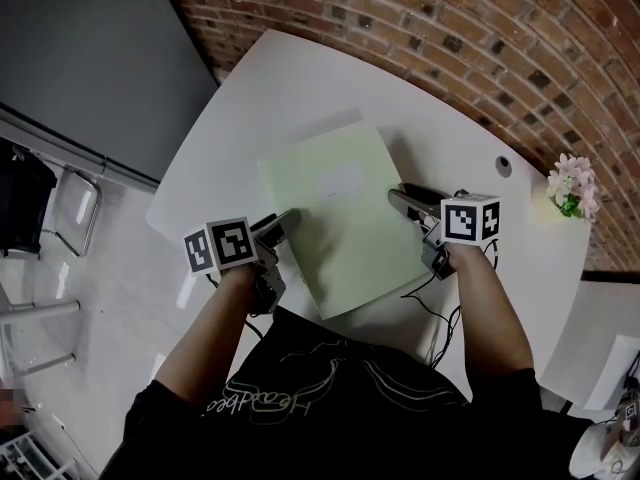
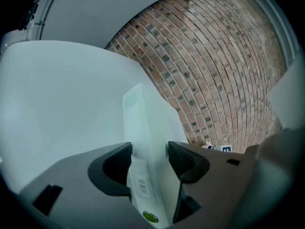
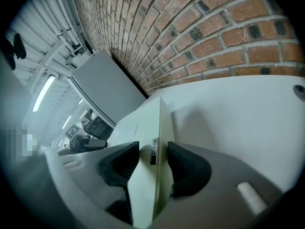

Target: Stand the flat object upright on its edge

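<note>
Both edges of folder (image 1: 340,223) clamped, left claw (image 1: 292,215), right claw (image 1: 398,196)

No words are legible. A barcode sticker (image 2: 142,185) sits on the pale green folder (image 2: 143,123); the shirt lettering (image 1: 262,405) is blurred.

A white table (image 1: 250,78) stood with its far edge against a red brick wall (image 1: 480,18); a small bunch of pale flowers (image 1: 572,186) sat at the table's right end, near a round cable hole (image 1: 503,165) in the tabletop. A grey panel (image 1: 90,58) stood to the left of the table, a metal-framed chair (image 1: 70,208) stood on the floor below the table's left edge, and thin black cables (image 1: 425,308) trailed over the table's near edge.
</note>
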